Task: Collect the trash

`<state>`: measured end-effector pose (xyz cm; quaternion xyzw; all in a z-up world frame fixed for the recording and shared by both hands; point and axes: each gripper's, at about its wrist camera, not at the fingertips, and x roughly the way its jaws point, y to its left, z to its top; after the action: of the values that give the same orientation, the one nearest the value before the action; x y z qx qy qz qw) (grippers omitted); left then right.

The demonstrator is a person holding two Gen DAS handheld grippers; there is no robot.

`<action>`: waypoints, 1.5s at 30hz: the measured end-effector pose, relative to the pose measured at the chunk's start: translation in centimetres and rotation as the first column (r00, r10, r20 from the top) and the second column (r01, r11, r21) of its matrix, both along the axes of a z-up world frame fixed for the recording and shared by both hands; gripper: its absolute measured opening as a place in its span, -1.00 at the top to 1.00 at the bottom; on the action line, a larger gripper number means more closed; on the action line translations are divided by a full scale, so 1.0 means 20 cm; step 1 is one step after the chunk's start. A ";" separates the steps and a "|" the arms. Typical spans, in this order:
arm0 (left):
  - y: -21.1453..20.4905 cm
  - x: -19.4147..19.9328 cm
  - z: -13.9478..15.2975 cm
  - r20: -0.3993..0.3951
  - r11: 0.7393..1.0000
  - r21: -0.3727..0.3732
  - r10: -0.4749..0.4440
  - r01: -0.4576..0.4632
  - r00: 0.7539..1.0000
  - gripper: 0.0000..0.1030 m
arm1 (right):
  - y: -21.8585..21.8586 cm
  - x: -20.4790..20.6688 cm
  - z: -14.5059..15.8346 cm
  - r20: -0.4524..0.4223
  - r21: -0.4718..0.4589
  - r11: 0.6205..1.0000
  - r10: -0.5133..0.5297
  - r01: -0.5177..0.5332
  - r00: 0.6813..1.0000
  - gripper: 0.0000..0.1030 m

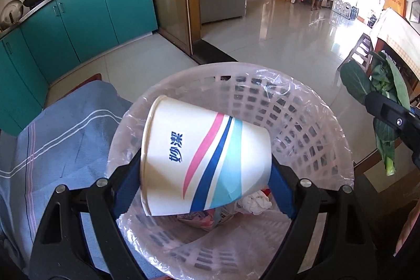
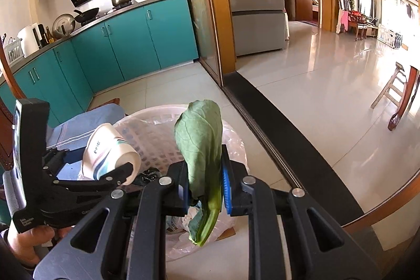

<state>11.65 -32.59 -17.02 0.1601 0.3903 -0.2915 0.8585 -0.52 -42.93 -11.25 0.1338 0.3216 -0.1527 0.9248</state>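
With some scraps already in the lined basket, we hold the paper cup in the left gripper jaws above it and the green leaf clenched in the right gripper, both yet to drop.

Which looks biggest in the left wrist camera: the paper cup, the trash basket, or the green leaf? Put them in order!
1. Trash basket, biggest.
2. Paper cup, held in the left gripper close to the camera, so it looks extra large.
3. Green leaf, smallest, partly hidden by the right gripper.

Both wrist views look down, close, sharing the basket.
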 end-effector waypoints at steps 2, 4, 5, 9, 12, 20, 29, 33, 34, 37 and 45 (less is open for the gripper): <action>0.00 0.00 0.00 0.004 1.000 0.004 -0.007 0.007 1.000 -0.67 | 0.00 0.01 0.00 0.001 -0.001 1.000 0.005 -0.005 1.000 0.61; -0.01 0.00 0.00 0.006 1.000 0.004 -0.012 0.012 1.000 -0.67 | 0.01 0.02 0.00 0.002 -0.004 1.000 0.009 -0.009 1.000 0.61; -0.01 0.00 0.00 0.006 1.000 0.004 -0.011 0.011 1.000 -0.67 | 0.02 0.03 0.01 0.002 -0.005 1.000 0.010 -0.010 1.000 0.61; 0.00 0.02 -0.01 -0.009 1.000 -0.002 -0.015 0.015 1.000 -0.67 | 0.02 0.03 0.01 -0.001 -0.010 1.000 0.018 -0.018 1.000 0.61; 0.02 0.02 0.00 -0.015 1.000 0.007 -0.020 0.020 1.000 -0.73 | 0.03 0.05 0.01 -0.007 -0.008 1.000 0.025 -0.025 1.000 0.61; 0.11 0.00 0.07 0.039 1.000 0.002 0.006 -0.006 0.999 -0.83 | 0.05 0.09 0.01 -0.016 0.000 0.999 0.054 -0.054 0.998 0.61; 0.49 -0.08 0.23 0.105 0.986 -0.079 0.155 -0.147 0.982 -0.86 | 0.16 0.20 -0.06 -0.085 0.024 0.993 0.113 -0.112 0.990 0.60; 0.67 -0.16 0.33 0.165 0.970 -0.114 0.233 -0.216 0.958 -0.92 | 0.23 0.20 -0.06 -0.104 0.042 0.994 0.109 -0.105 0.989 -0.03; 0.71 -0.17 0.35 0.178 0.965 -0.118 0.253 -0.234 0.951 -0.93 | 0.25 0.18 -0.03 -0.091 0.039 0.994 0.104 -0.101 0.990 -0.34; 0.84 -0.23 0.40 0.210 0.951 -0.128 0.304 -0.282 0.929 -0.94 | 0.32 0.13 0.04 -0.061 0.012 0.994 0.111 -0.111 0.992 -0.48; 1.13 -0.40 0.58 0.292 0.898 -0.138 0.440 -0.418 0.849 -0.94 | 0.62 -0.06 0.37 0.095 -0.159 0.975 0.171 -0.155 0.981 -0.93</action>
<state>3.60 -10.08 -5.35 0.0833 0.2633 -0.0765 0.9581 -1.78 -30.63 -3.83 0.0448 0.2686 -0.0926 0.9577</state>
